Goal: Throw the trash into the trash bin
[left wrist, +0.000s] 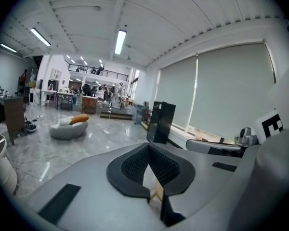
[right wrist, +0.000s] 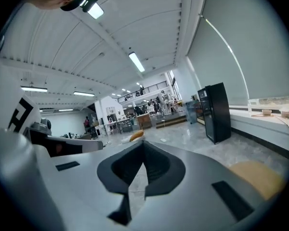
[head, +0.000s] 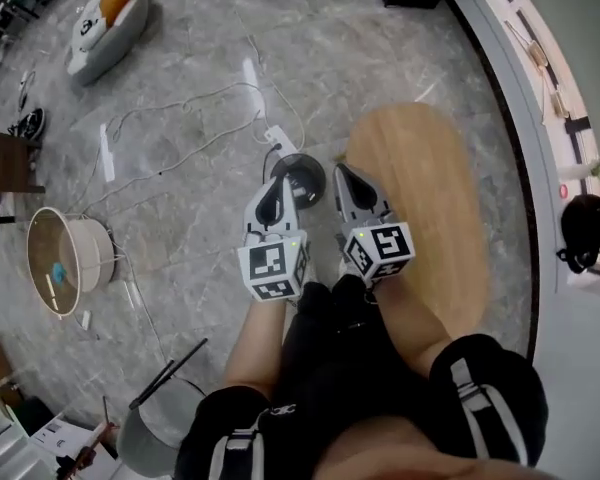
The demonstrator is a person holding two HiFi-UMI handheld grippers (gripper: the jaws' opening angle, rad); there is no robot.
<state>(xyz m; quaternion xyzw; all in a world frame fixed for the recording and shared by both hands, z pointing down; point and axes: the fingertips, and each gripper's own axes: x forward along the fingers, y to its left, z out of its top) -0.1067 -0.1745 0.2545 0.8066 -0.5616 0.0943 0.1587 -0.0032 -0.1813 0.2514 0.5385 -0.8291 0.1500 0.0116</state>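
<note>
Left tool (left wrist: 148, 145) and right tool (right wrist: 143, 143) are both clenched shut, their tips touching each other.

Grey marbled floor (head: 180, 58) with loose white cables (head: 212, 140), an oval wooden table (head: 430, 198), a pale lounge seat (head: 100, 33).

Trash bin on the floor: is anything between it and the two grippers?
Nothing blocks the way. Only thin white cables lie on the floor between the trash bin and the left gripper and right gripper. Both have their fingers shut, empty.
</note>
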